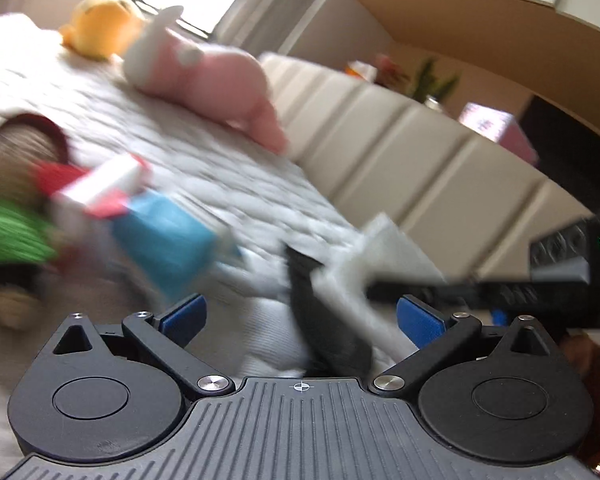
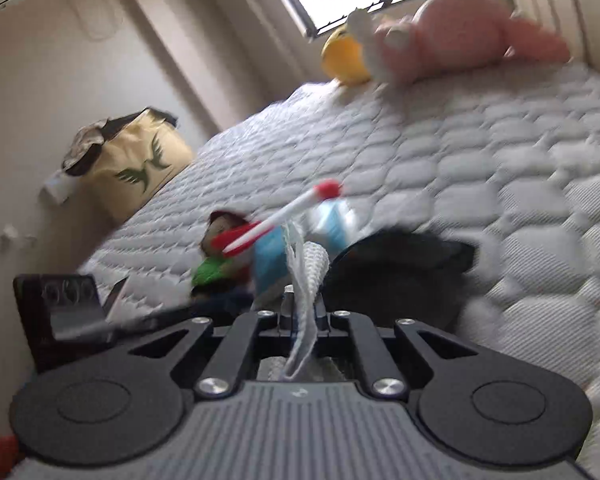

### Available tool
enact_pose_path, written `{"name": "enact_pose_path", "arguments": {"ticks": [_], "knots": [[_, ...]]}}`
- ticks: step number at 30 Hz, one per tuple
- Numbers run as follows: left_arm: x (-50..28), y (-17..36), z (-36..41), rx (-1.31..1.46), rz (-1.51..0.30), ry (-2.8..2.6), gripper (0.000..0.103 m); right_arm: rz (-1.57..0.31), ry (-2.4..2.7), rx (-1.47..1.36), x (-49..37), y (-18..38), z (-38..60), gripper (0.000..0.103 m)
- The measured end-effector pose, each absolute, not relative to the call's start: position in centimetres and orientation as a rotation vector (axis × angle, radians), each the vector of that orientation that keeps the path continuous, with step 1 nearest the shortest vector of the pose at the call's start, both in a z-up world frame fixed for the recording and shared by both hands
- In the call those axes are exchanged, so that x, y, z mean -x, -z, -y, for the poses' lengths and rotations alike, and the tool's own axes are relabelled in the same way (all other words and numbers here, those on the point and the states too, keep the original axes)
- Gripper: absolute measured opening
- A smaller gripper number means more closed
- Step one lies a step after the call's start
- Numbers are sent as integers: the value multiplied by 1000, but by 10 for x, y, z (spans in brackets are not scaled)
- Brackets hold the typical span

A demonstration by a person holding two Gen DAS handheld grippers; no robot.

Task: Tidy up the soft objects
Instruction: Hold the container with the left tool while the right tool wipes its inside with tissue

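Plush toys lie on the quilted mattress (image 2: 480, 168) — pink plush (image 2: 460, 36) and yellow plush (image 2: 342, 58) by the far edge. Your right gripper (image 2: 302, 312) pinches a white knit strip (image 2: 306, 292); your left gripper (image 1: 300, 316) stands wide, empty. A yellow fabric bin (image 2: 140, 164) stands beside the mattress — contents unclear.

Motion-blurred blue toy (image 1: 168, 240), identity unclear.

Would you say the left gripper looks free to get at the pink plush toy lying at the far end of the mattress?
Probably yes. The left gripper has its jaws open and empty, and the quilted mattress between it and the pink plush toy looks bare. The blue, red and white toy sits off to the left of that line.
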State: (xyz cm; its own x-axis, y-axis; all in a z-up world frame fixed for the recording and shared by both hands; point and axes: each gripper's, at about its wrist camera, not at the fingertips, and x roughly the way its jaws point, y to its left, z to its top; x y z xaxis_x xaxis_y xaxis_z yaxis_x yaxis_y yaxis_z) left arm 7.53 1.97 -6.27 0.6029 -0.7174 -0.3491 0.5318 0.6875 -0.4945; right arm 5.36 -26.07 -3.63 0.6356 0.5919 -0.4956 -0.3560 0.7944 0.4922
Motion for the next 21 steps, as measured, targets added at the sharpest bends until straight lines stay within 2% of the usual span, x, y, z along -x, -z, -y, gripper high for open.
{"name": "enact_pose_path", "arguments": {"ticks": [4, 9, 14, 21], "knots": [[-67, 45, -5, 192, -520, 727, 103, -728, -497, -267, -50, 54, 249, 7], [-55, 28, 53, -49, -483, 840, 103, -721, -366, -328, -44, 58, 294, 7], [-51, 41, 113, -212, -511, 895, 103, -689, -169, -315, -38, 57, 340, 7], [-48, 73, 173, -607, -446, 682, 103, -686, -68, -363, -33, 65, 380, 8]]}}
